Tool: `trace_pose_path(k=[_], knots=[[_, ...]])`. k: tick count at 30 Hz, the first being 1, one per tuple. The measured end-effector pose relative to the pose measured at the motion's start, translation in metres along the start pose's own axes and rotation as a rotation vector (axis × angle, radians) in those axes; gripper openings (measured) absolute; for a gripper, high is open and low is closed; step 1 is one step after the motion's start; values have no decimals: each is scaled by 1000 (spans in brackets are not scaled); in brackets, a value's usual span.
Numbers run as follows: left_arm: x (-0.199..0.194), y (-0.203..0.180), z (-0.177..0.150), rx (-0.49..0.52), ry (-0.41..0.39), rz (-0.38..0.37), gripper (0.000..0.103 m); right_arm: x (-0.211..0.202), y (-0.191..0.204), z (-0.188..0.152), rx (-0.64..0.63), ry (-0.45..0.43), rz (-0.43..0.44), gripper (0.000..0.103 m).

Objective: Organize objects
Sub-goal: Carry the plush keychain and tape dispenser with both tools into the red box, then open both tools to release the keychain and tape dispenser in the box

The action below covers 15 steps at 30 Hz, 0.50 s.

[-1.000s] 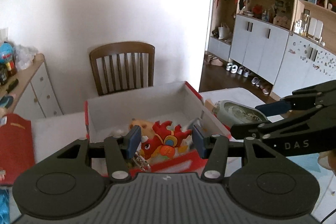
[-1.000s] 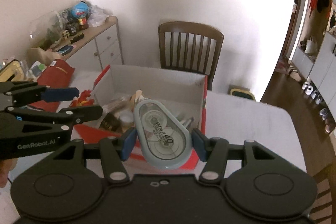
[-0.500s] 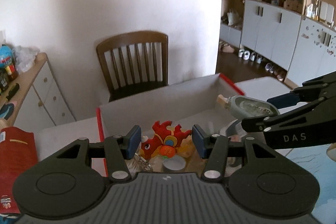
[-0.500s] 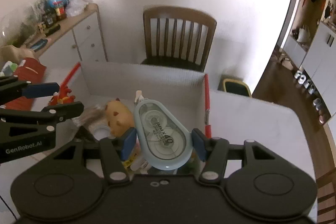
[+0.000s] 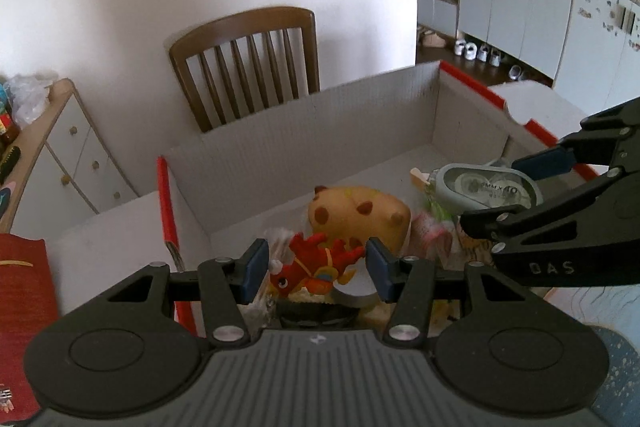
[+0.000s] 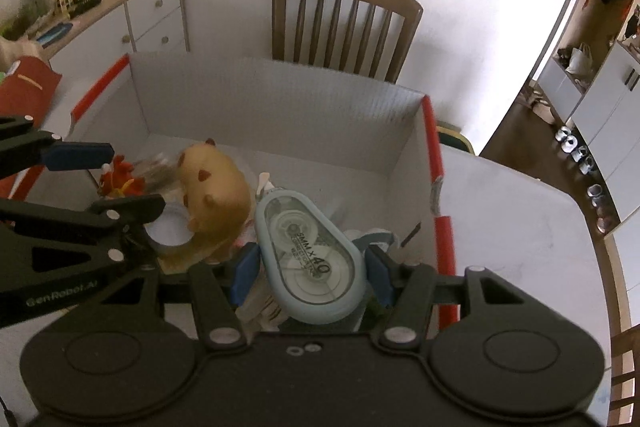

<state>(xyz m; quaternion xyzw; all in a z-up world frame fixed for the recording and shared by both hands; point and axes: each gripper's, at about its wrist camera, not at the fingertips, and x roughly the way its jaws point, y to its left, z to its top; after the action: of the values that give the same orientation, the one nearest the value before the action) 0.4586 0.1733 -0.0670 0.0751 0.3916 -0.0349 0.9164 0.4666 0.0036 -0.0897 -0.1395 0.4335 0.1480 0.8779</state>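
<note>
A white cardboard box with red edges (image 5: 360,131) (image 6: 280,103) stands on the table. My left gripper (image 5: 314,265) is shut on a red dragon toy (image 5: 316,263) and holds it over the box's near left part. My right gripper (image 6: 308,269) is shut on a pale blue correction tape dispenser (image 6: 308,259) over the box's near right part; it also shows in the left wrist view (image 5: 484,191). A tan plush (image 5: 356,215) (image 6: 216,187) and a tape roll (image 6: 166,231) lie in the box among other small items.
A brown wooden chair (image 5: 248,55) (image 6: 344,23) stands behind the box. A white sideboard with clutter (image 6: 120,11) is at the left. A red packet (image 5: 20,291) lies on the table left of the box. White tabletop (image 6: 512,219) extends to the right.
Both grippers have moved forward and down over the open box, still holding their objects. The box interior and the tan plush now fill more of both views.
</note>
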Motion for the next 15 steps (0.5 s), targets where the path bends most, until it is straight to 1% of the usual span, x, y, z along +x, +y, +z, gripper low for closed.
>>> trace_pose_path(k=[5,8,11,15], knots=[[9,0,-3,-6,23,-8,52,7,4,-3,-24,6,-21,57],[15,0,-5,-14,41,-10,53,9,5,-4,-32,11,-23,58],[17,-3,-5,1,46,-2,53,10,6,-5,-45,24,-15,58],[21,-4,-5,-16,68,-18,54,5,6,-5,-48,15,-3,63]])
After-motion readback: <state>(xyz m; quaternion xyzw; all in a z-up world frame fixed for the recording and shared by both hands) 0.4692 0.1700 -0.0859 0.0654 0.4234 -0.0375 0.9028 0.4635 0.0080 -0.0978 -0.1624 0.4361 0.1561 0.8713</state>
